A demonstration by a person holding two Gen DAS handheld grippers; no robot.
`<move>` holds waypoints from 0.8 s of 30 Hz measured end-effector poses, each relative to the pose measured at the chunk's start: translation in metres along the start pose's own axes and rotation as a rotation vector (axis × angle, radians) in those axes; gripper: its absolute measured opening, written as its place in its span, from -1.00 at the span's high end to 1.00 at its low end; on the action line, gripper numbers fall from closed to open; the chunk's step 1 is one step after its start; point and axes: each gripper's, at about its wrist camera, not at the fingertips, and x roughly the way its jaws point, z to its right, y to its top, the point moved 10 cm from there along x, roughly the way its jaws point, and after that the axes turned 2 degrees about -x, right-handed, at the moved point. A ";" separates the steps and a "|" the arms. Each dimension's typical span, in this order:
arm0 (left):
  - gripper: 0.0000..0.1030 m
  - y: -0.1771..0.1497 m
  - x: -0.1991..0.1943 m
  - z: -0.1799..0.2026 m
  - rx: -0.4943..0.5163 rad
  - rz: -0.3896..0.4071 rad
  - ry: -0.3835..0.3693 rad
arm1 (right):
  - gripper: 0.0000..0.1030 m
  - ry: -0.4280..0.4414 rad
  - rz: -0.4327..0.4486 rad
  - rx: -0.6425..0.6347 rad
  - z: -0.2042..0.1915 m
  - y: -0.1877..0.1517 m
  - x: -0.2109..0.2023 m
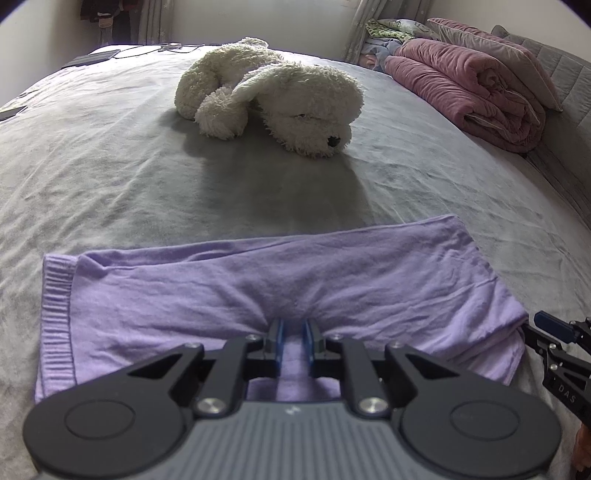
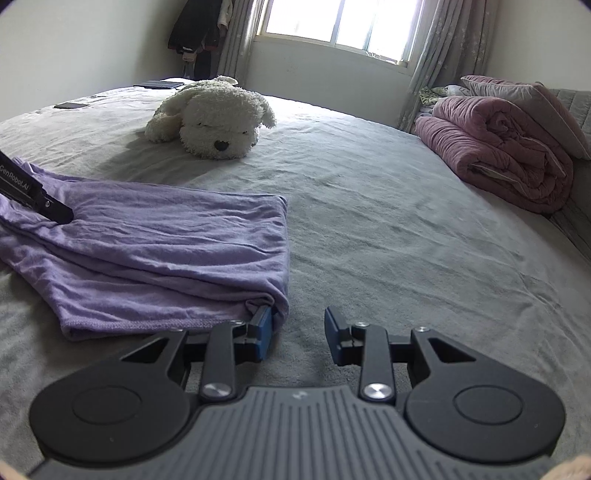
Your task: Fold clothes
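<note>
Left gripper (image 1: 294, 328) pinched the folded lilac knit garment (image 1: 332, 280) on the grey bed (image 1: 110, 177)
Right gripper (image 2: 299, 332) fingers stood apart at its corner; mid-fold or final smoothing, likely

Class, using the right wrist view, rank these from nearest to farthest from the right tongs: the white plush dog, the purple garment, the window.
1. The purple garment, on the bed left of the right tongs; its near corner touches their left finger.
2. The white plush dog, mid-bed, ahead and left.
3. The window, in the back wall beyond the bed.
</note>
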 end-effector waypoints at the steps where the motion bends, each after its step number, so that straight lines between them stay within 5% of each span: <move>1: 0.76 0.000 0.000 0.000 0.002 0.000 0.000 | 0.33 0.003 -0.004 0.005 -0.001 0.001 0.001; 3: 0.76 0.000 0.000 0.000 0.001 -0.002 -0.003 | 0.38 0.001 -0.009 0.001 -0.002 0.001 0.003; 4: 0.76 0.000 0.000 -0.001 0.000 -0.003 -0.006 | 0.68 0.001 -0.011 -0.001 -0.003 0.002 0.004; 7: 0.76 0.000 0.001 -0.001 0.005 -0.005 -0.009 | 0.93 -0.001 -0.018 -0.006 -0.006 0.003 0.008; 11: 0.76 0.000 0.002 0.000 0.023 -0.005 -0.006 | 0.95 -0.015 0.000 0.049 0.003 0.002 0.003; 24: 0.76 0.000 0.003 0.001 0.044 -0.002 0.002 | 0.94 -0.058 0.067 -0.079 -0.006 0.006 -0.013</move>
